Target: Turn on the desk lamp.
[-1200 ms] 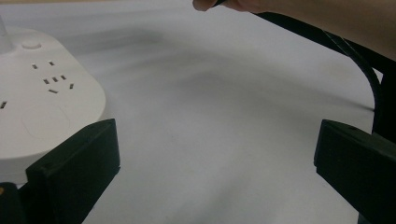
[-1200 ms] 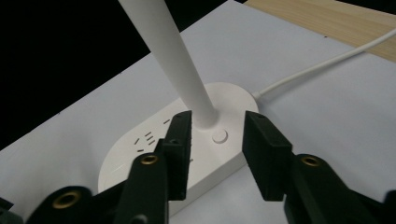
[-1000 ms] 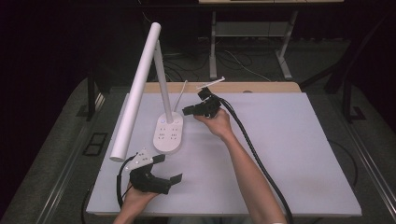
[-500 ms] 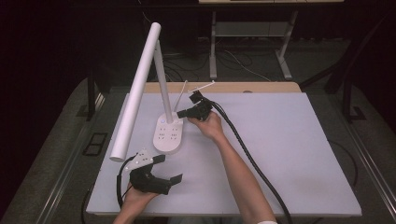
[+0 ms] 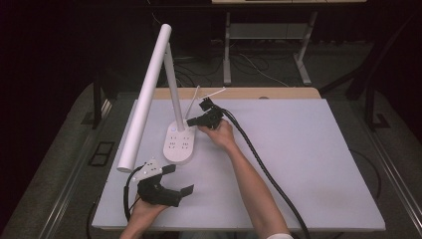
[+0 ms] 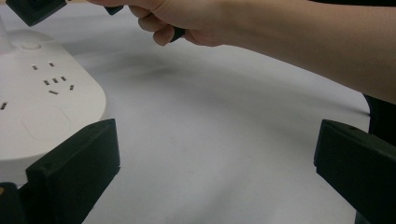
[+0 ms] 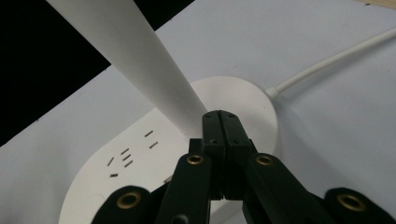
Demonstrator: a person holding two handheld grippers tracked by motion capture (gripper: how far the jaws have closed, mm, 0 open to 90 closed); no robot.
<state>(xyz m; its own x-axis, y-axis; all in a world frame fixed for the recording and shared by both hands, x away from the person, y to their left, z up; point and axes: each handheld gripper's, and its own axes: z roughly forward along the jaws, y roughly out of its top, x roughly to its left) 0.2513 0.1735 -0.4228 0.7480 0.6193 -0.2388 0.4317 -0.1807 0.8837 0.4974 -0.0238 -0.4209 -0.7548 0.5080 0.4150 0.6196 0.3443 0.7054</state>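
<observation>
A white table (image 5: 308,164) carries a white desk lamp (image 5: 149,94) whose socket-studded base (image 5: 178,145) sits toward ten o'clock from the table's centre, with its white cord (image 7: 327,60) trailing off the back. The right gripper (image 5: 191,121), jaws pressed together, hovers at the base's one o'clock edge beside the stem, perhaps touching it. The left gripper (image 5: 181,180), jaws spread wide, rests at six o'clock of the base.

A white desk lamp (image 5: 159,94) stands on its socket base (image 5: 179,144); white cable (image 7: 336,56) trails across the pale table (image 5: 308,164).
</observation>
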